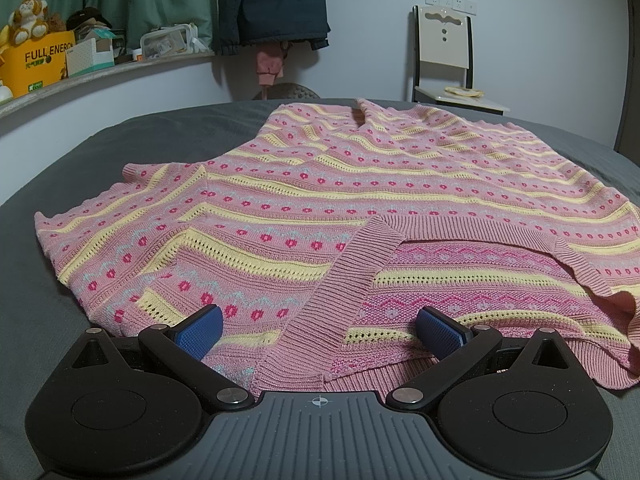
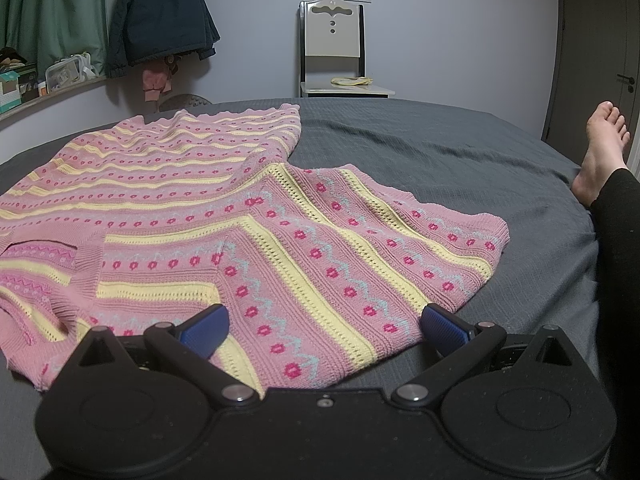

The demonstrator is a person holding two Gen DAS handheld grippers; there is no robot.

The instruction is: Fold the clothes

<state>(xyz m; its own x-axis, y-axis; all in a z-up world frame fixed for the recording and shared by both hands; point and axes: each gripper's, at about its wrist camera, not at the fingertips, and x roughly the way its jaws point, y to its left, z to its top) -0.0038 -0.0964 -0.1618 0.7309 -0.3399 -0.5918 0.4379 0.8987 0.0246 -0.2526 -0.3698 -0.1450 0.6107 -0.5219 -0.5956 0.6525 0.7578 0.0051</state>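
A pink knitted sweater point(image 1: 340, 200) with yellow stripes and red flower dots lies spread flat on a dark grey bed point(image 1: 100, 148), neckline towards me. My left gripper point(image 1: 320, 328) is open, its blue pads either side of the ribbed V-neck point(image 1: 344, 280), low over the fabric. In the right wrist view the same sweater point(image 2: 180, 208) shows with one sleeve point(image 2: 360, 256) stretched right. My right gripper point(image 2: 324, 326) is open above the sleeve near the shoulder edge. Neither holds anything.
The grey bed point(image 2: 440, 152) extends to the right. A person's bare foot point(image 2: 604, 148) and black-clad leg point(image 2: 620, 240) rest at the right edge. A cream chair point(image 2: 334, 48) stands behind, a dark jacket point(image 1: 272, 4) hangs on the wall, and a cluttered shelf point(image 1: 60, 60) runs at the left.
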